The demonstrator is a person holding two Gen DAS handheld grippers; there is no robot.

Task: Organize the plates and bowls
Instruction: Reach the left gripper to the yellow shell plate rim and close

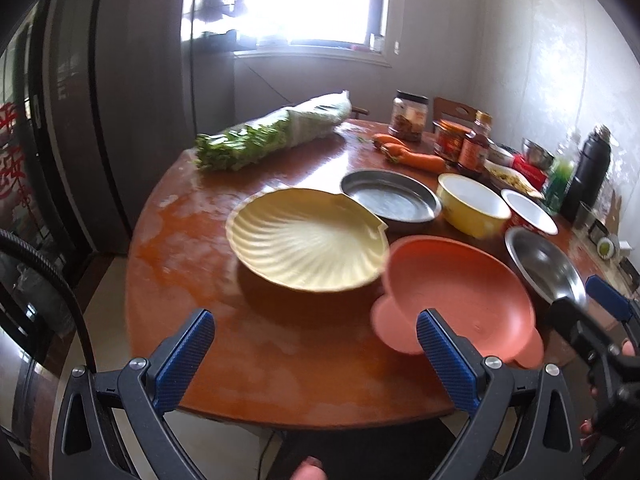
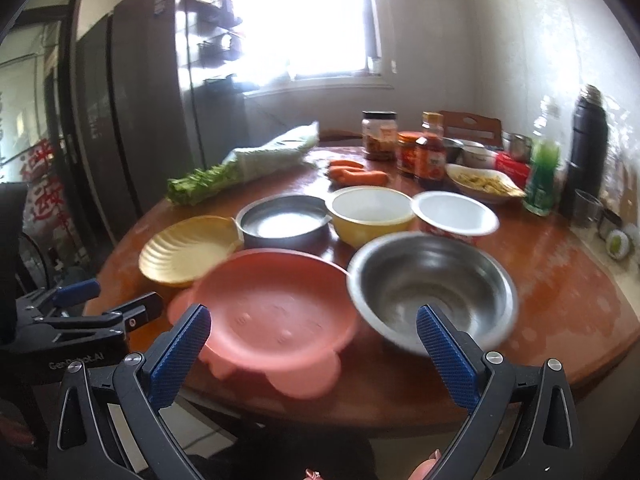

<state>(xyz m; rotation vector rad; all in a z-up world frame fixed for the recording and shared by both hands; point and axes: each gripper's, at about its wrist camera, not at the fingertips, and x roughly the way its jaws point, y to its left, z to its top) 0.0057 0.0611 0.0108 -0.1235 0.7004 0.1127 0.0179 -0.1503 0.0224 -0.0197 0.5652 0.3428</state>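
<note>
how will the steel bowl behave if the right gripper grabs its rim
The steel bowl looks thin and empty, so probably light and stiff. Its shiny wall may slip between the fingers. Its rounded base could rock if pushed.

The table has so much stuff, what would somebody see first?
Probably the big pink plate at the near edge of the round wooden table, with a shiny steel bowl right beside it. Next, the yellow shell-shaped plate to its left, and the long bundle of greens at the far side.
</note>
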